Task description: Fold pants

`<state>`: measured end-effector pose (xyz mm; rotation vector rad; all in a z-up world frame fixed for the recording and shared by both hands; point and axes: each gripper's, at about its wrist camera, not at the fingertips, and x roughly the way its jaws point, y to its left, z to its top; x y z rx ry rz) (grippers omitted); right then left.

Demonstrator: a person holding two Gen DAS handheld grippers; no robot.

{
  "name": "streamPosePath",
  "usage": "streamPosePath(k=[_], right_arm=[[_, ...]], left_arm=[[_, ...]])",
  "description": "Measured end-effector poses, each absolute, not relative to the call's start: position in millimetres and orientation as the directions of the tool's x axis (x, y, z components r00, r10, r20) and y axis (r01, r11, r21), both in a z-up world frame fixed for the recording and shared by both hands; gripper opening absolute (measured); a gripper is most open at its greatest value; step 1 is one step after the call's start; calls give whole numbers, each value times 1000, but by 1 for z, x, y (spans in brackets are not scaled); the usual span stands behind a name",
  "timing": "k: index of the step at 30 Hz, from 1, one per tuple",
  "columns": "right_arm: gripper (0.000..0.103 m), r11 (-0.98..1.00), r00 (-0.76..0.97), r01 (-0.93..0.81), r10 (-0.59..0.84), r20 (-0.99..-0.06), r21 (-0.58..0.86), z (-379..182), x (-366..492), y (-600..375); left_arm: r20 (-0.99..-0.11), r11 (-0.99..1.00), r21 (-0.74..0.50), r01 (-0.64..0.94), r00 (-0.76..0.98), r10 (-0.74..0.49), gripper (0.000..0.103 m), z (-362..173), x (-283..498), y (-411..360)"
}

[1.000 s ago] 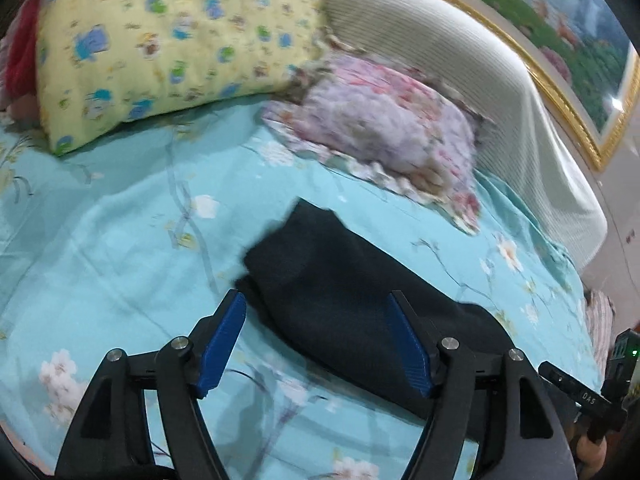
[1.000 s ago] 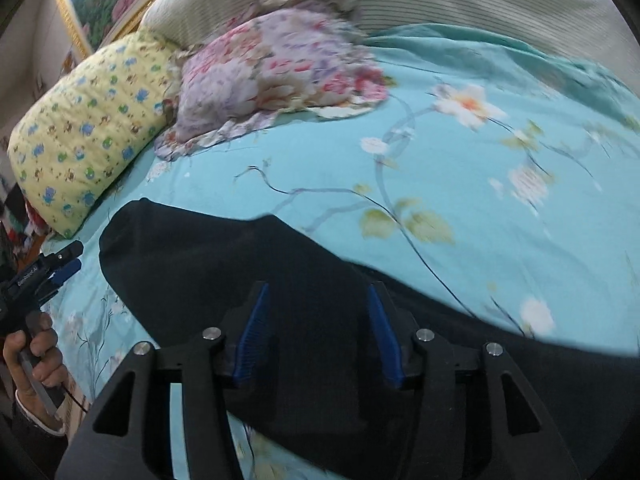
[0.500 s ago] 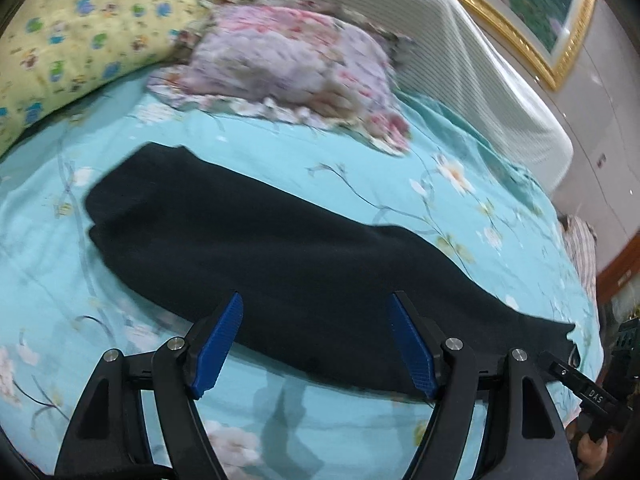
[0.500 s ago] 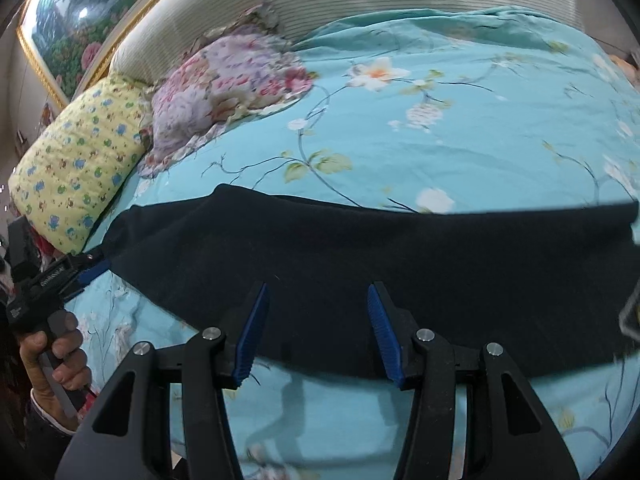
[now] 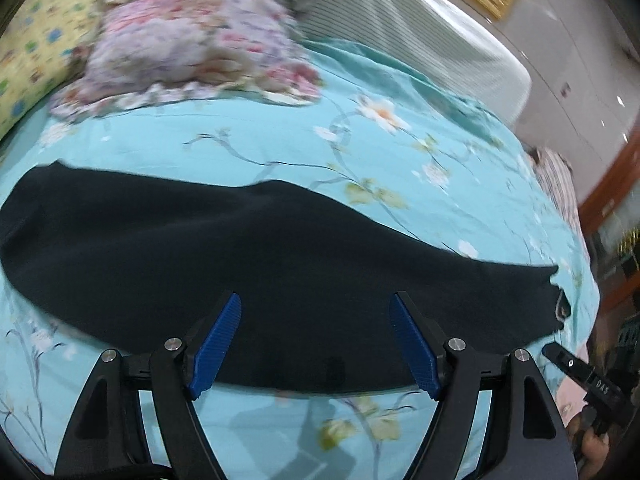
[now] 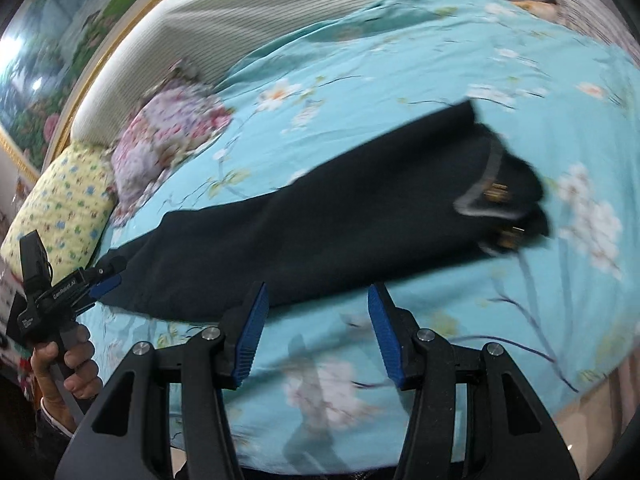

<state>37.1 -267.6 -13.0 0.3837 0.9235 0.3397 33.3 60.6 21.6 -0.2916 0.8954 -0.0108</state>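
Black pants (image 5: 260, 256) lie flat and long across the turquoise flowered bedsheet (image 5: 280, 148), folded lengthwise. In the right wrist view the pants (image 6: 320, 224) run from lower left to the waistband (image 6: 496, 196) at upper right. My left gripper (image 5: 316, 332) is open and empty, just above the pants' near edge. My right gripper (image 6: 316, 320) is open and empty, over the sheet just in front of the pants. The left gripper also shows in the right wrist view (image 6: 100, 280), at the pants' leg end.
A pink flowered pillow (image 5: 192, 44) and a yellow pillow (image 5: 28, 56) lie at the head of the bed against a white headboard (image 5: 420, 20). The bed's edge (image 6: 592, 396) drops off at the lower right in the right wrist view.
Both views have swung right along the pants, from the leg end towards the waistband. The right gripper has drawn back off the cloth to the bare sheet. Both stayed open.
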Motion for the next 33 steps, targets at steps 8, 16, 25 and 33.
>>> streamPosePath(k=[8,16,25,33], right_arm=[[53,854,596,4,416,-687,520,-23,37,-312],[53,788,634,78,433,-641,610,-33,46,-342],[53,746,663,100,443,-604,658,-37,57,-348],[14,770,690,89,410,-596,632,-44,64,-358]], left_arm=[[-781,978,-210,18,598,-178,79,25,62,2],[-812,967,-176,183,529,-248,80,23,100,-55],[-838,939,-155,307,462,-289,80,13,132,-108],[-867,874,-139,465,369,-334,79,8,159,-165]])
